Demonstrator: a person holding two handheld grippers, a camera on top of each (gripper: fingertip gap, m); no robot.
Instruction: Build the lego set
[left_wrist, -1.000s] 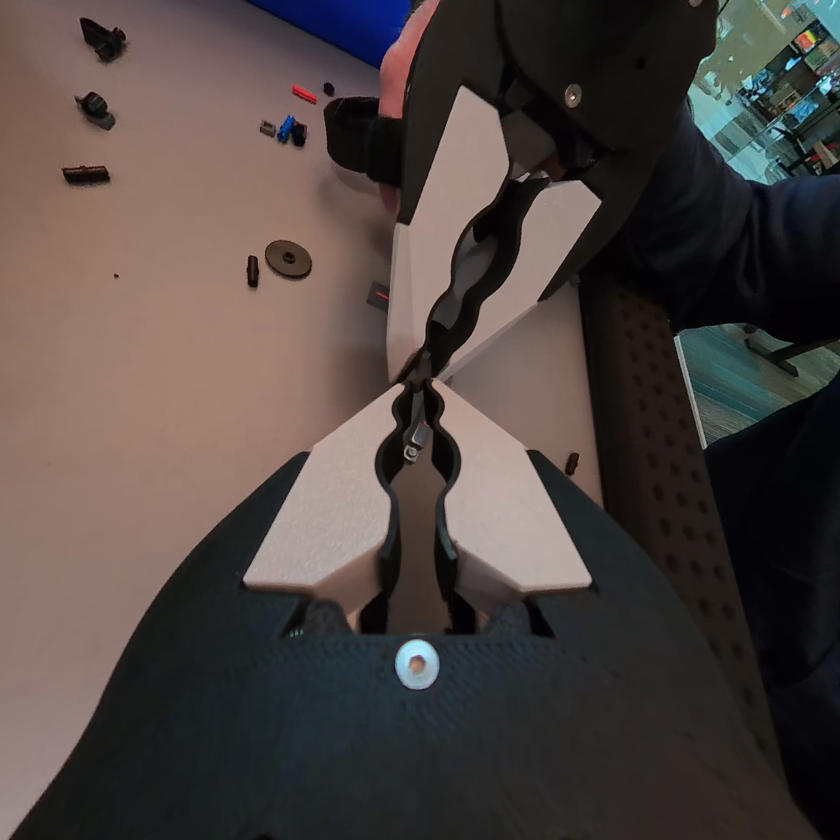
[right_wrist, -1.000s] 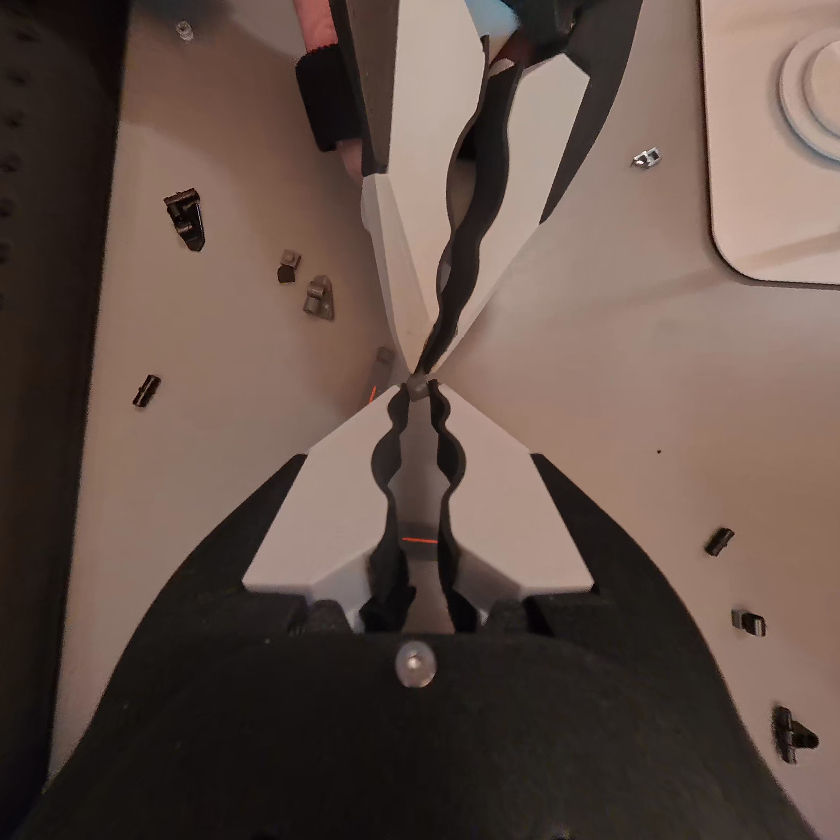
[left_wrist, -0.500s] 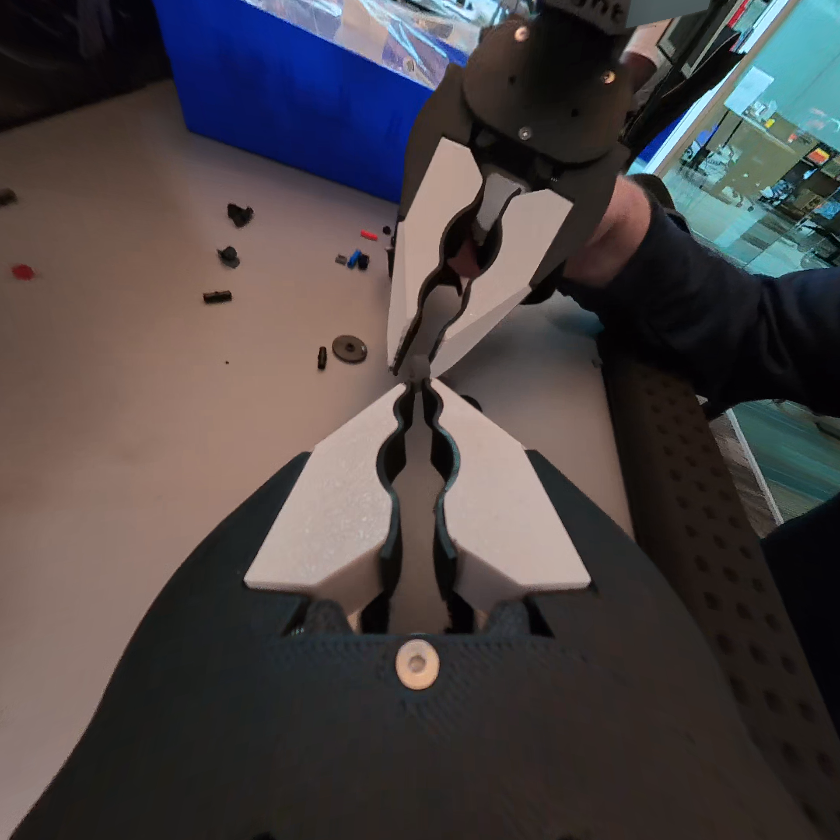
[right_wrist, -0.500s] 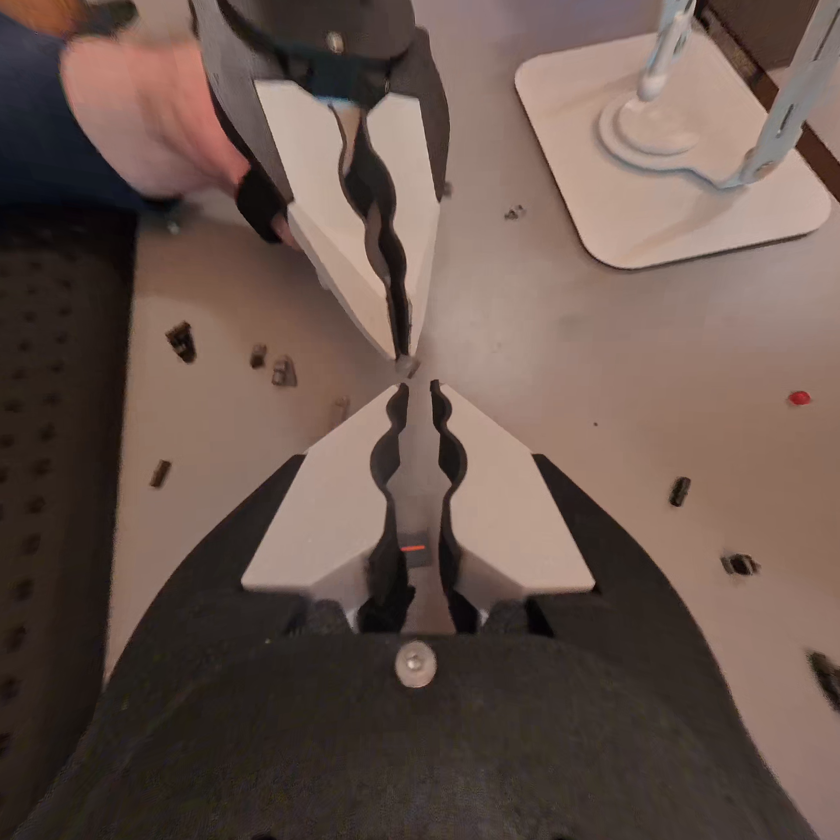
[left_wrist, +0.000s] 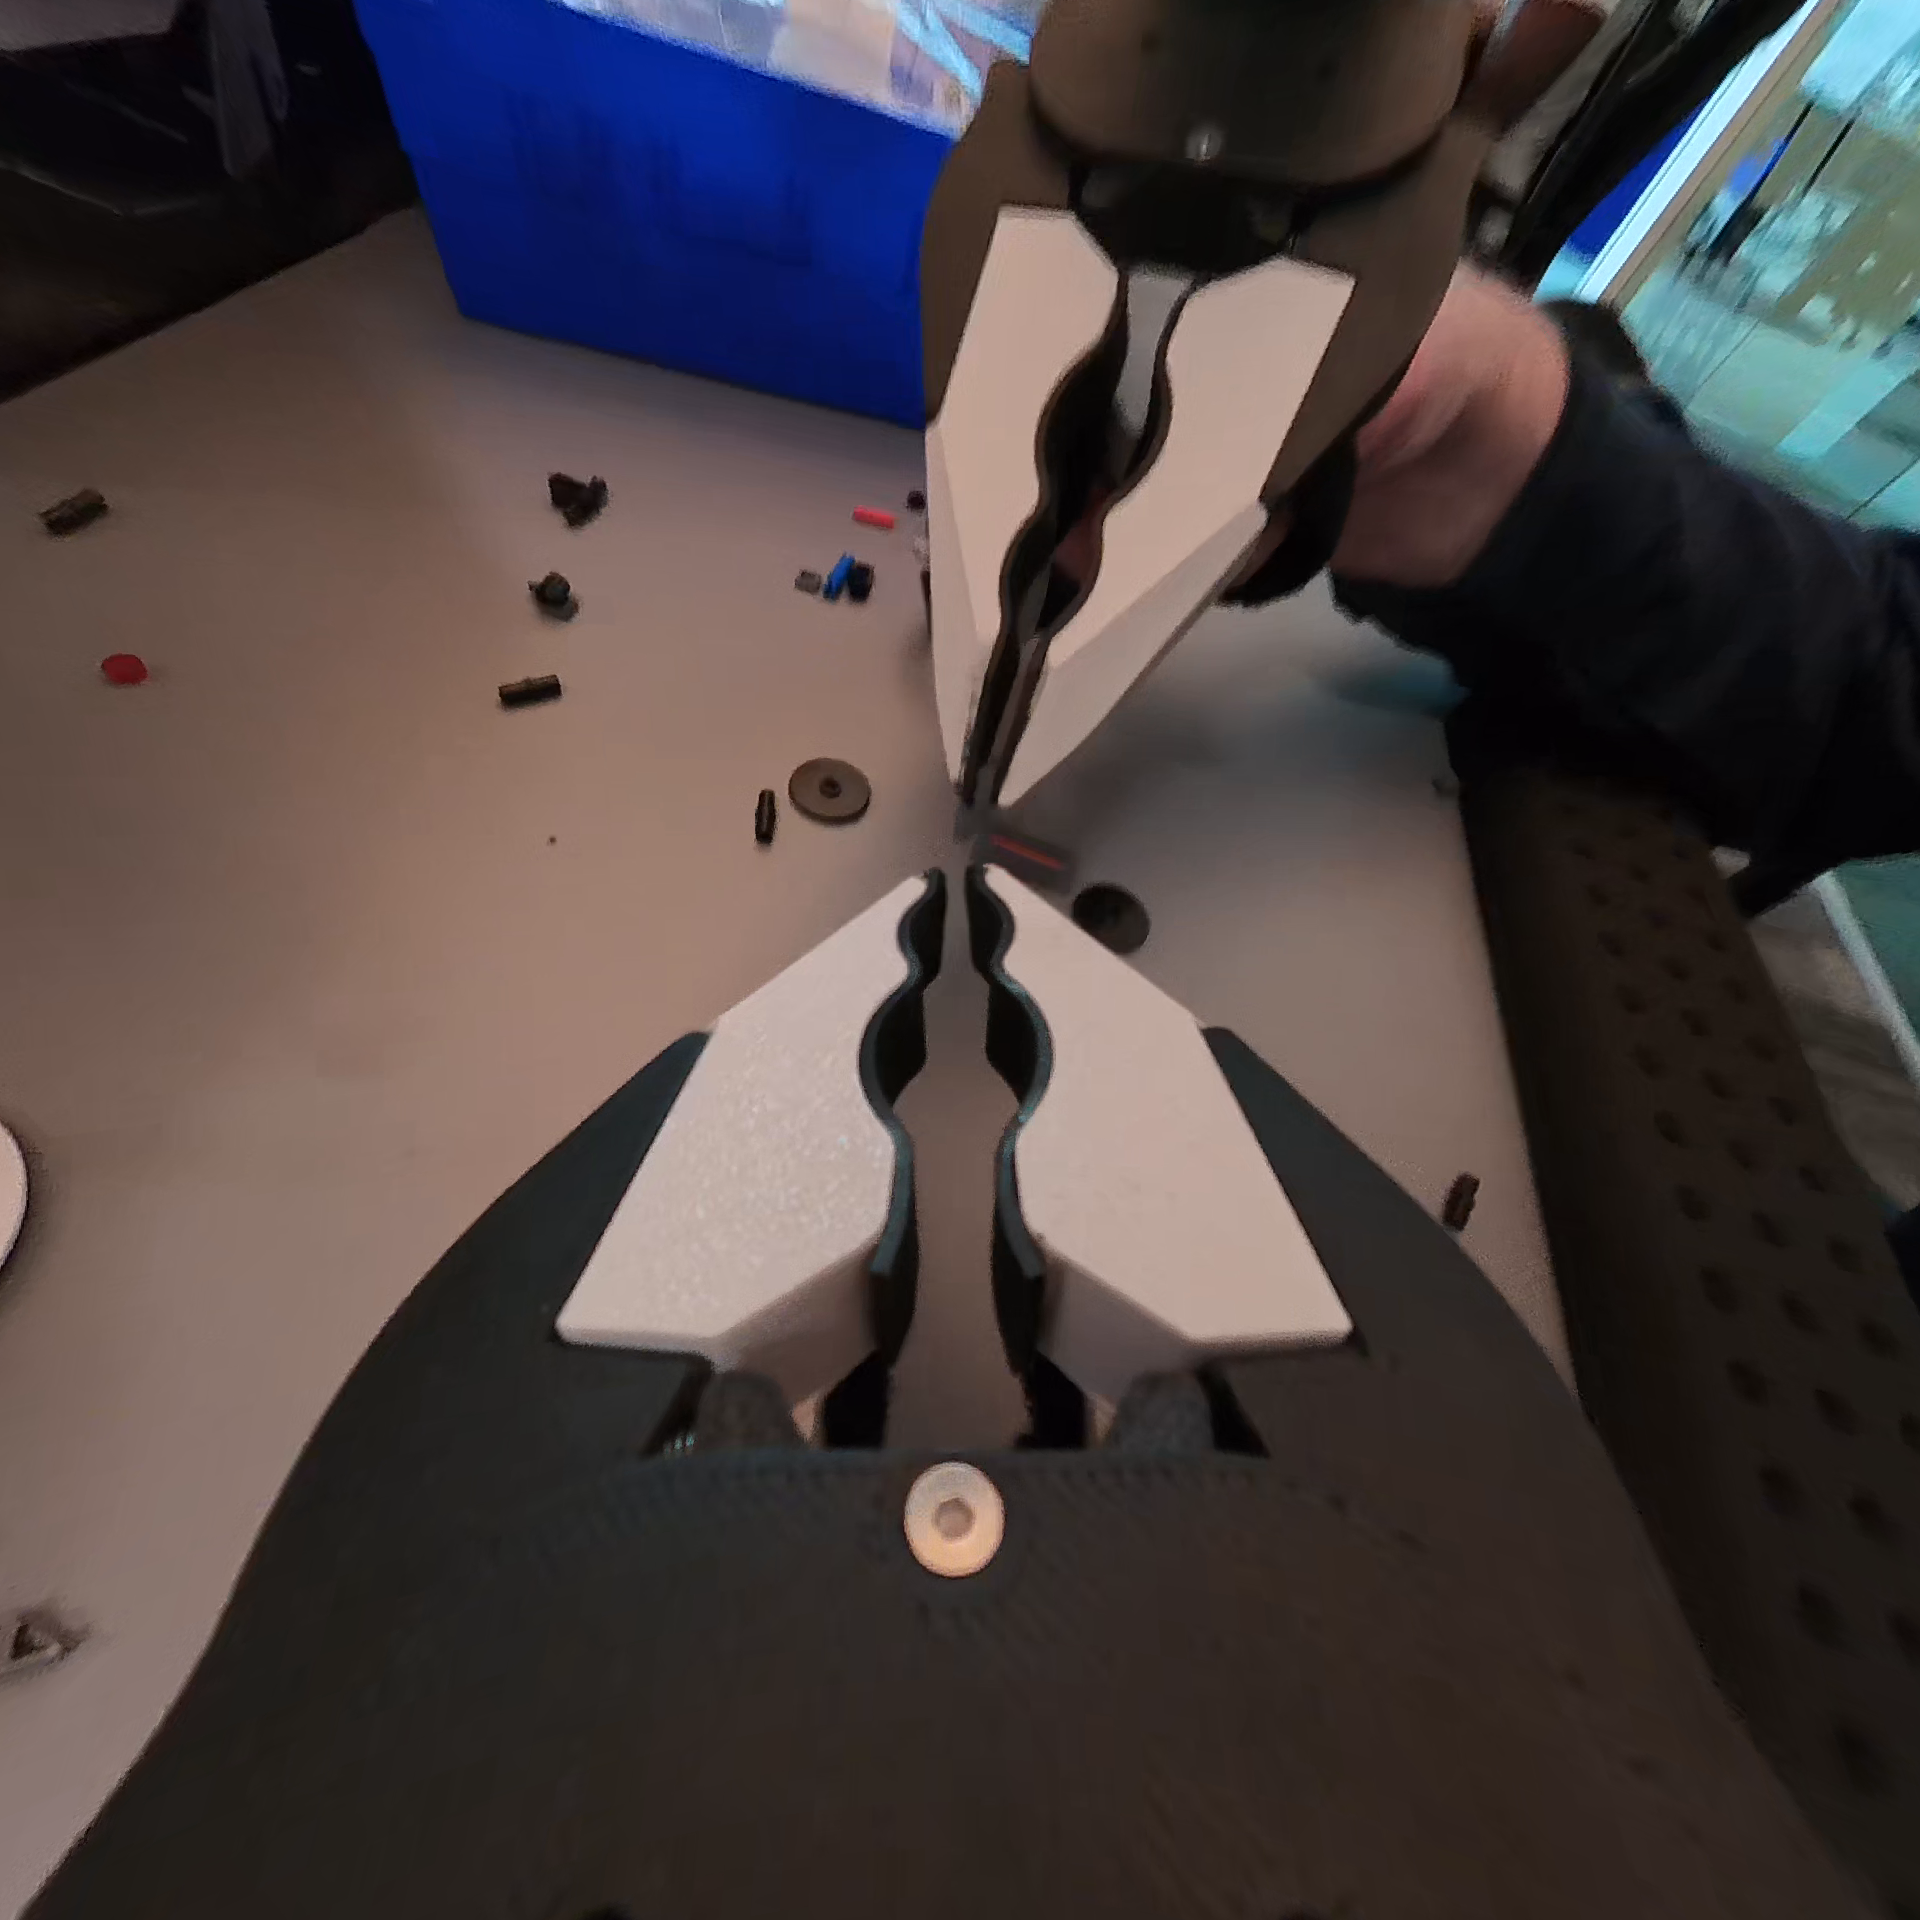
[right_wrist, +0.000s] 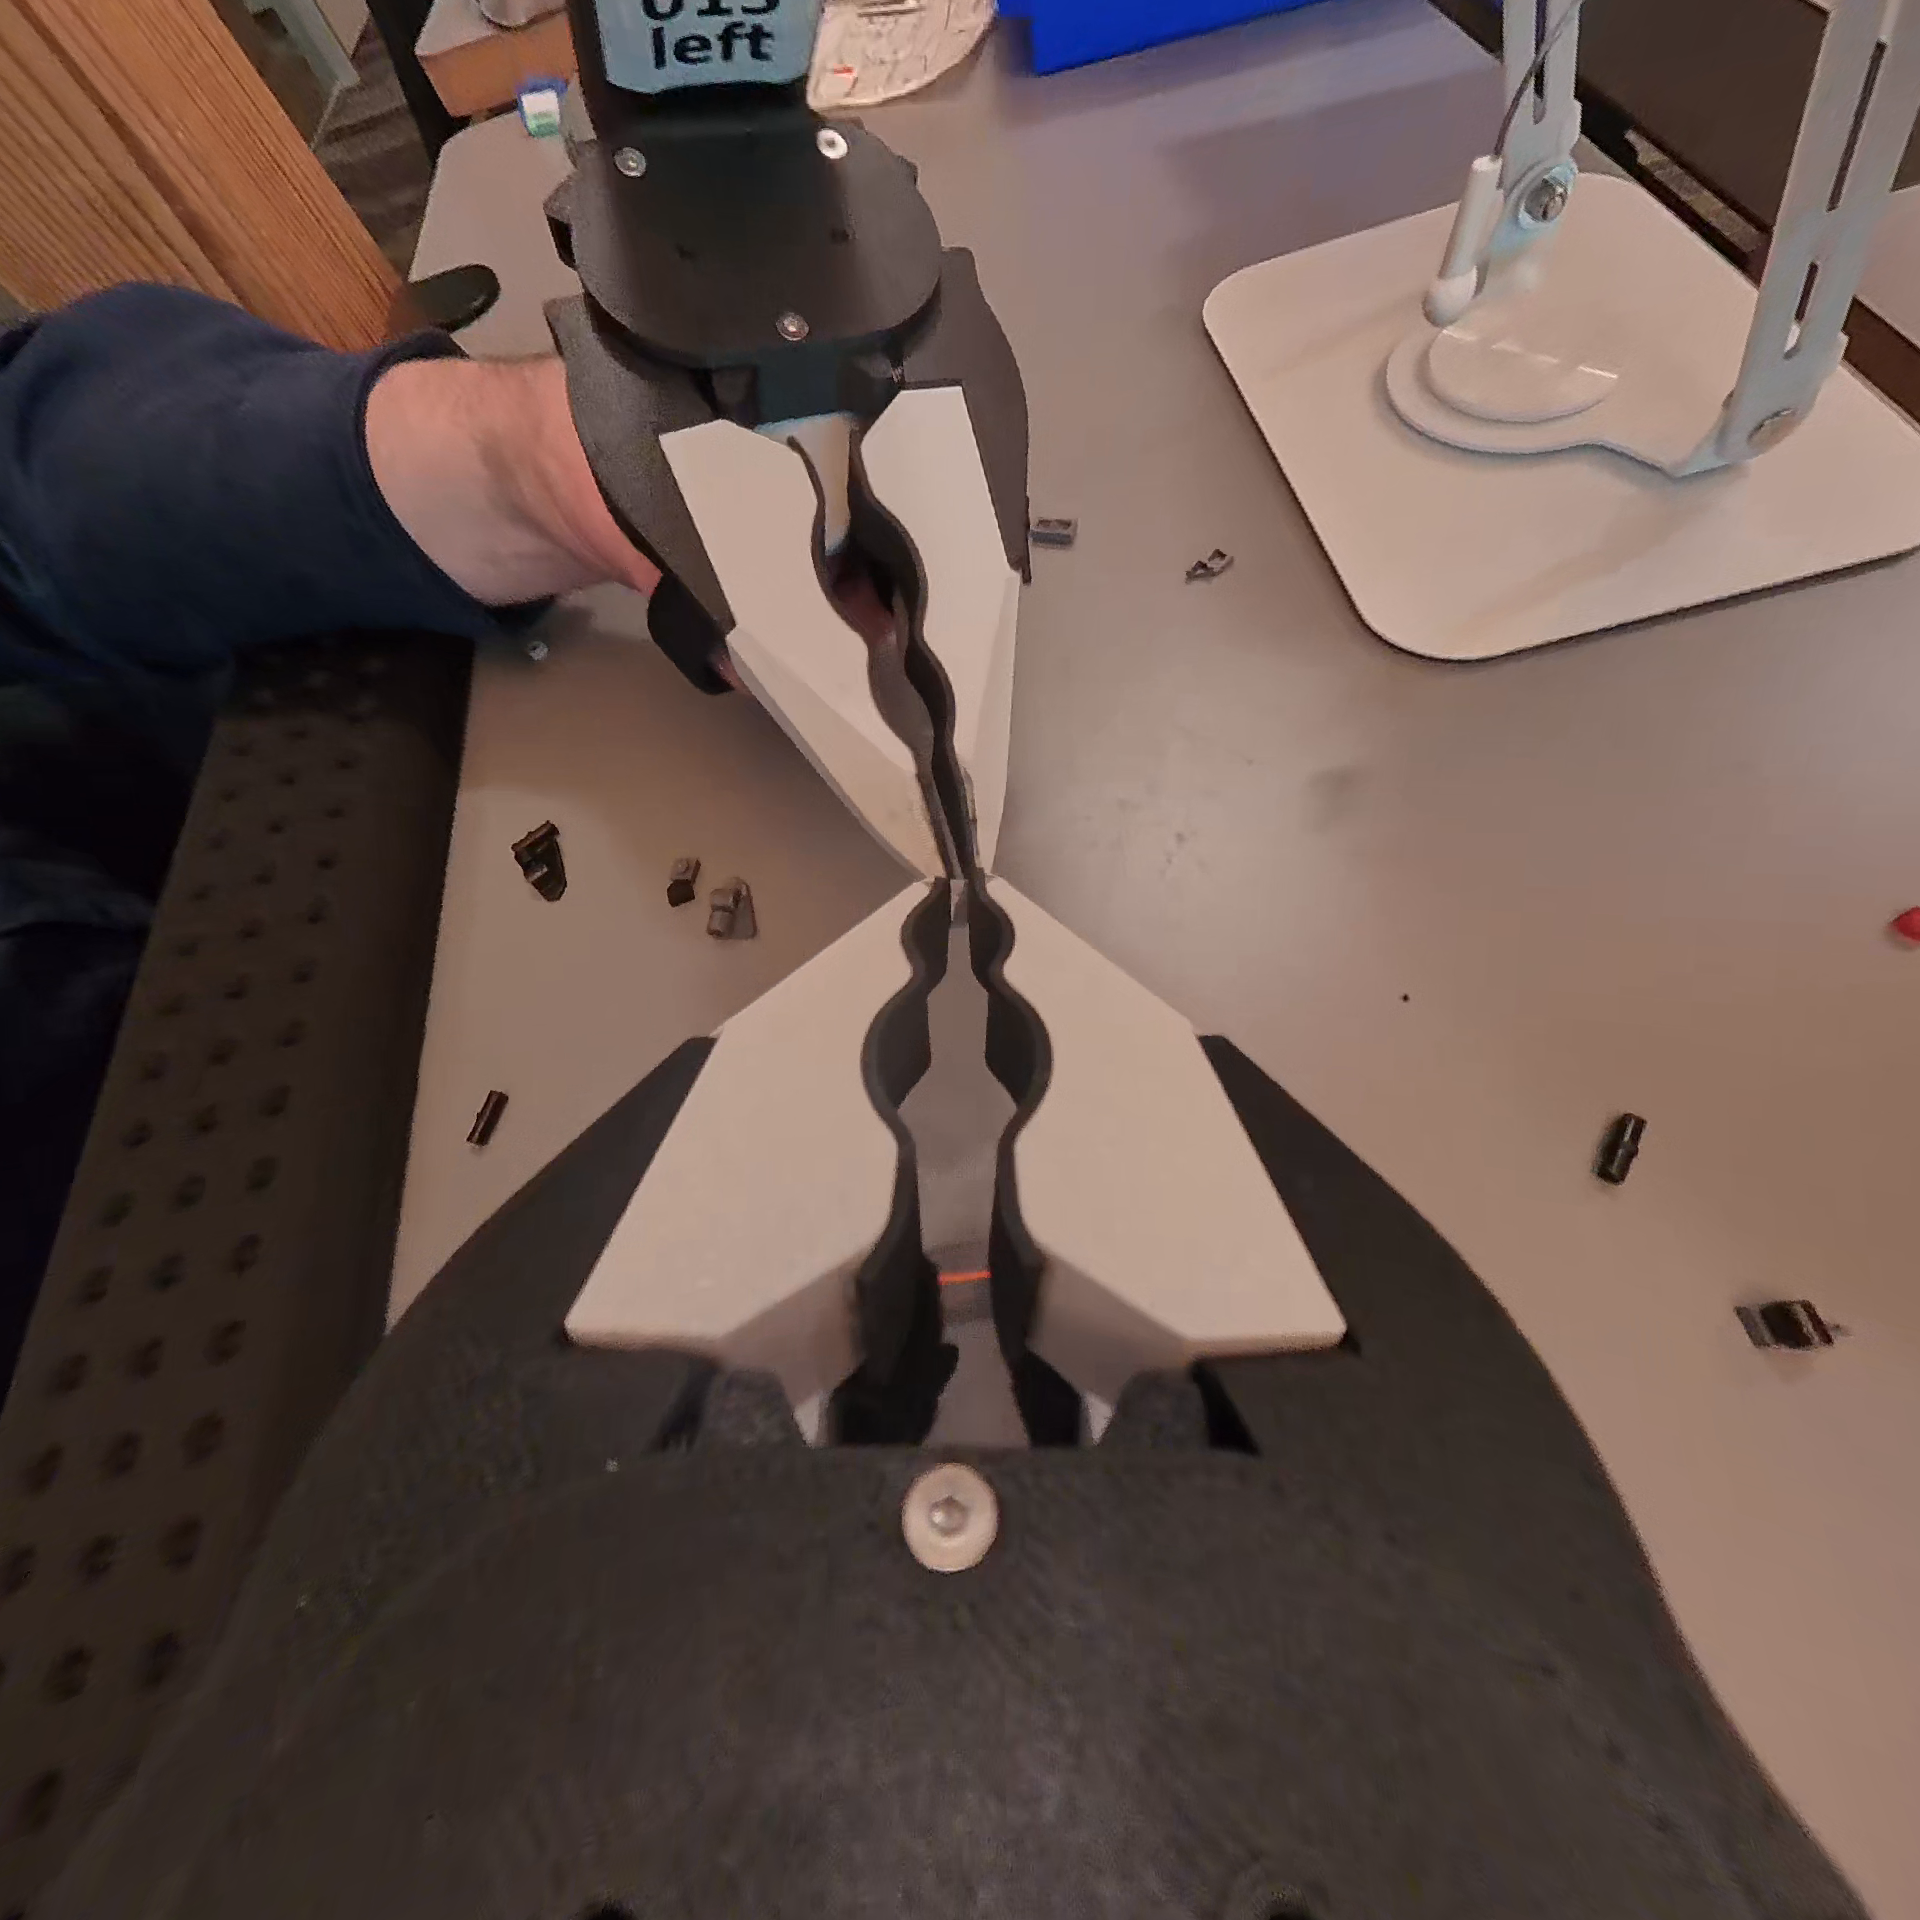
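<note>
Your right tool (left_wrist: 982, 802) is clamped shut on a small grey lego piece (left_wrist: 971, 828), pinched at the very tips. The piece is blurred, so I can't tell its shape.

Your left tool (left_wrist: 954, 883) is open only a slit, with nothing between its pads. Its tips sit just beside the piece and the right tool's tips, nose to nose. I can't tell whether they touch.

Both tools are off the tabletop (left_wrist: 312, 987), above the strip next to the black perforated mat (right_wrist: 208, 1039) that runs along the edge nearest you.

Under the tips lies a dark piece with a red stripe (left_wrist: 1029, 852), and a black round piece (left_wrist: 1110, 914) is just beside it. Towards the blue bin (left_wrist: 665, 208) at the far edge:
- a black disc (left_wrist: 828, 790) and a short black pin (left_wrist: 766, 816) beside it
- a blue piece (left_wrist: 837, 577)
- a red pin (left_wrist: 873, 515)

A red round piece (left_wrist: 125, 669) sits well apart, towards the left edge. The white stand base (right_wrist: 1558, 416) is on the far right of the tabletop.
</note>
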